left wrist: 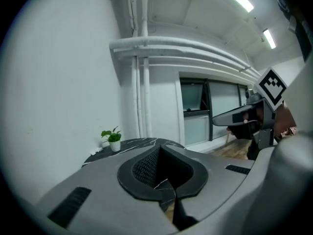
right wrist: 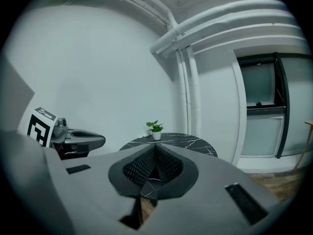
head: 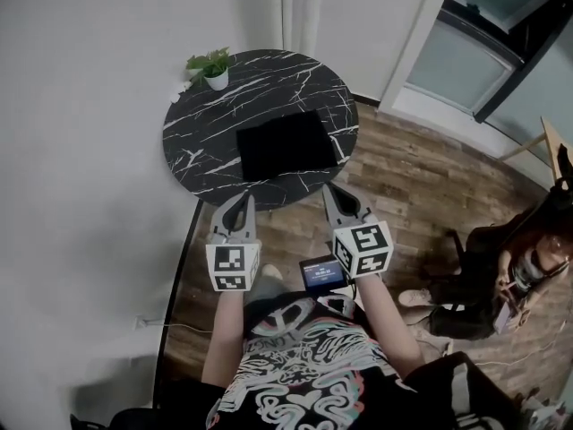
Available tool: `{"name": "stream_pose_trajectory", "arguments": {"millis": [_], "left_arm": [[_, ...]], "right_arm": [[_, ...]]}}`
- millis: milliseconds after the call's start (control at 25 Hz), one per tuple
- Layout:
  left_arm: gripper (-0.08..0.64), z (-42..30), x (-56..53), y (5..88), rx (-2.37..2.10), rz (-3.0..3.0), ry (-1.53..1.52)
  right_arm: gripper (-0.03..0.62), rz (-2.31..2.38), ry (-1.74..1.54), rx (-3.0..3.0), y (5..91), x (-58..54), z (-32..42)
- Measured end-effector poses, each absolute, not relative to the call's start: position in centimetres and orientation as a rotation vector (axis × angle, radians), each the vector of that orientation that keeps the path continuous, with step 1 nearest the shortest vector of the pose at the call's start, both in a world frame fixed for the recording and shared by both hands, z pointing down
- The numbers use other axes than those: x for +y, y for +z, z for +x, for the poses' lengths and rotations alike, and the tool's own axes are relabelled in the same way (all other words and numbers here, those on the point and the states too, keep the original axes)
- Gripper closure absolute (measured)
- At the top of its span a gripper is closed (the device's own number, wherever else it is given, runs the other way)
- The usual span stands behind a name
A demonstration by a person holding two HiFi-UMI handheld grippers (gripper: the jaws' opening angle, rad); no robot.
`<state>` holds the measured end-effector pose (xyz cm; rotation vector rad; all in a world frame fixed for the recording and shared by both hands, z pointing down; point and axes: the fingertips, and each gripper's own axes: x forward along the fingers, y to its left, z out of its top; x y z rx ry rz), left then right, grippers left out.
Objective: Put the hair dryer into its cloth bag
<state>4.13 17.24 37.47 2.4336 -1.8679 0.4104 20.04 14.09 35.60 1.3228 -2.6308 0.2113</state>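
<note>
**Both grippers shut, bag lies on the bench**

The black cloth bag (head: 286, 144) lies flat in the middle of the round black bench (head: 269, 88), in the upper middle of the head view. It is so dark that its opening cannot be made out. A little green plant (head: 213, 68) stands at the bench's upper left rim. The left gripper (head: 242, 202) and the right gripper (head: 333, 195) hang side by side just below the bench. Each is pressed together with nothing in it. In both gripper views the gripper's own body hides the bag. A small screen (head: 322, 272) glows between the two grippers, lower down. Its writing is too small to read. A person (head: 501, 276) at the right edge is partly cut off.
</note>
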Motion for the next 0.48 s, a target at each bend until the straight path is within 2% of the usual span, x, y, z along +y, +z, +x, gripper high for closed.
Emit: {"name": "stream_pose_trajectory", "arguments": {"millis": [480], "left_arm": [[0.545,3.4,18.5,37.9,-1.878,2.419,0.414]], "right_arm": [[0.574,1.312,0.185,-2.627,35.7,15.5,19.4]]}}
